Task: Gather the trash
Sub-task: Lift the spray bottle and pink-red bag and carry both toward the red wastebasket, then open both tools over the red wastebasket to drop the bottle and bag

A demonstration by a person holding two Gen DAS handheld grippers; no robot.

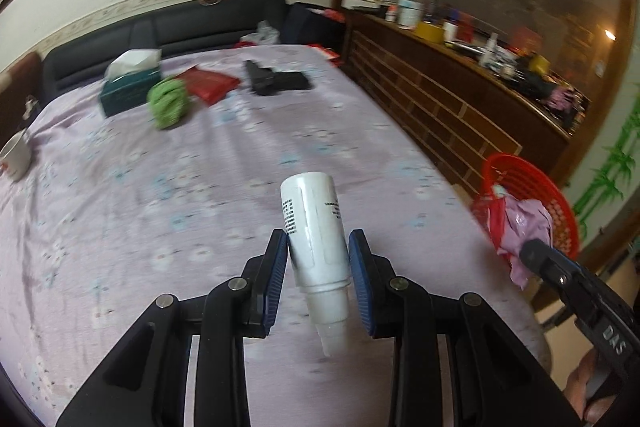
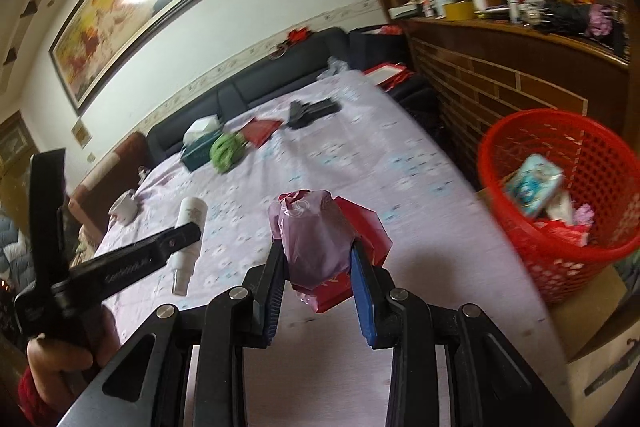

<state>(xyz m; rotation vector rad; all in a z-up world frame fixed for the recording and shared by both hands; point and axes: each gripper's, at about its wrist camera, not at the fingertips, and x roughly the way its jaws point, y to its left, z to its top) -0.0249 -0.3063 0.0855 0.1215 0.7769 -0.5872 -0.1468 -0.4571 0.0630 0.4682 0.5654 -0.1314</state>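
Red mesh basket (image 2: 568,203): holds wrappers, a teal packet | left hand-held gripper (image 1: 318,259) clamps white spray bottle (image 1: 316,231) | right hand-held gripper (image 2: 318,259) grips crumpled pink bag (image 2: 312,239), angled down over the surface (image 2: 400,187)

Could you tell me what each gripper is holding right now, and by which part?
The left gripper clamps a white spray bottle around its lower body, nozzle toward the camera. The right gripper pinches a crumpled pink bag with red packaging across the middle.
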